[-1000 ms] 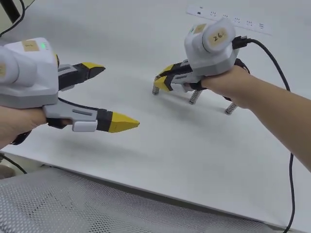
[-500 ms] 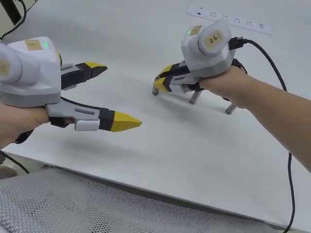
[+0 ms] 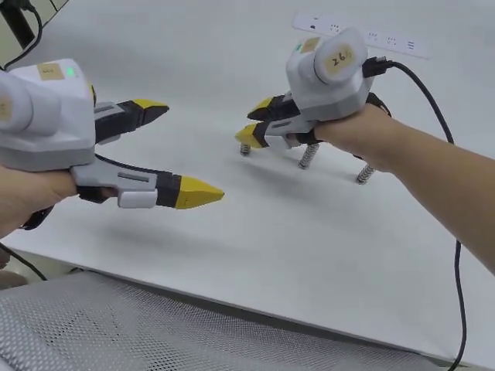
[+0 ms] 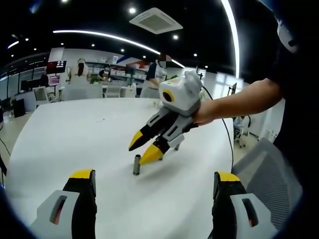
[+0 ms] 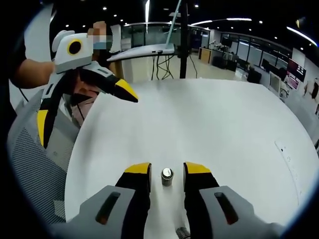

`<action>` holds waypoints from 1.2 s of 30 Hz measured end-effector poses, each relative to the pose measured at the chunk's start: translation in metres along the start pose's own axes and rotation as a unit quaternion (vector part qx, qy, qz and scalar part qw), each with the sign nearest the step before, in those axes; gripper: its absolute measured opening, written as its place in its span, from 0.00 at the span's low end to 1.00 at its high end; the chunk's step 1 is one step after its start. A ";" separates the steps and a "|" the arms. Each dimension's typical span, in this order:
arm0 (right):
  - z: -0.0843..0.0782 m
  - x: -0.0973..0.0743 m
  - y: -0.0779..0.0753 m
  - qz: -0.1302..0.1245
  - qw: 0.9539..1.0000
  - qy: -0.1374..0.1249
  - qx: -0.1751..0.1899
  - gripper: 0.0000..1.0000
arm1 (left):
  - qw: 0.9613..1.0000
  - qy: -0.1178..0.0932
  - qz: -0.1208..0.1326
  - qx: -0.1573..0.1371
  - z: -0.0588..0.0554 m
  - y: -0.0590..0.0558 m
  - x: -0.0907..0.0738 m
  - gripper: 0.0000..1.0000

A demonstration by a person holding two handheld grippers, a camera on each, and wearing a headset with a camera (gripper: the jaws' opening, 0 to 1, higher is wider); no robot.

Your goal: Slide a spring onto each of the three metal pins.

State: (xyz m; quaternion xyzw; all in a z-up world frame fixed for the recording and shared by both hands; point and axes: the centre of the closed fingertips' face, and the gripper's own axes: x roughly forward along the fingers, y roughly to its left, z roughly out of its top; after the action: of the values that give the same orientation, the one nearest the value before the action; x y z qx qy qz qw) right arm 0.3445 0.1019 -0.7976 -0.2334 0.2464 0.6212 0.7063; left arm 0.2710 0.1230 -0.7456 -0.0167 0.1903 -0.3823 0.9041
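The left hand-held gripper [image 3: 176, 148] hovers above the near left of the white bench [image 3: 309, 247], its jaws spread wide with nothing between them. The right hand-held gripper [image 3: 253, 122] is farther off and to the right, pointing left. Its jaws are a little apart and clamped on nothing, and its yellow tips hang just above the left spring [image 3: 245, 148]. In the right gripper view that spring stands upright between the two tips, touching neither, with a shiny pin top [image 5: 167, 173] showing inside its coil. The middle spring [image 3: 309, 154] and the right spring [image 3: 363, 172] stand upright beneath the person's hand [image 3: 357, 131]. A power strip [image 3: 363, 35] lies at the far edge.
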 end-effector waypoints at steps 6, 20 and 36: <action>0.003 -0.009 0.004 -0.005 1.000 -0.005 0.001 0.34 | 1.000 0.000 -0.002 0.001 0.003 -0.001 0.002 0.96; 0.007 -0.032 0.008 -0.016 0.999 -0.031 0.002 0.52 | 1.000 -0.002 -0.009 0.006 0.012 -0.002 0.013 0.98; 0.007 -0.078 0.012 -0.046 0.995 -0.081 0.021 0.74 | 1.000 -0.003 -0.020 0.007 0.022 -0.007 0.020 0.98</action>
State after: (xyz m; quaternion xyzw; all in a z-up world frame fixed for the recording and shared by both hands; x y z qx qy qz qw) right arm 0.3252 0.0485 -0.7425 -0.1784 0.1902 0.5998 0.7564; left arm 0.2866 0.1011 -0.7306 -0.0154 0.1841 -0.4015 0.8970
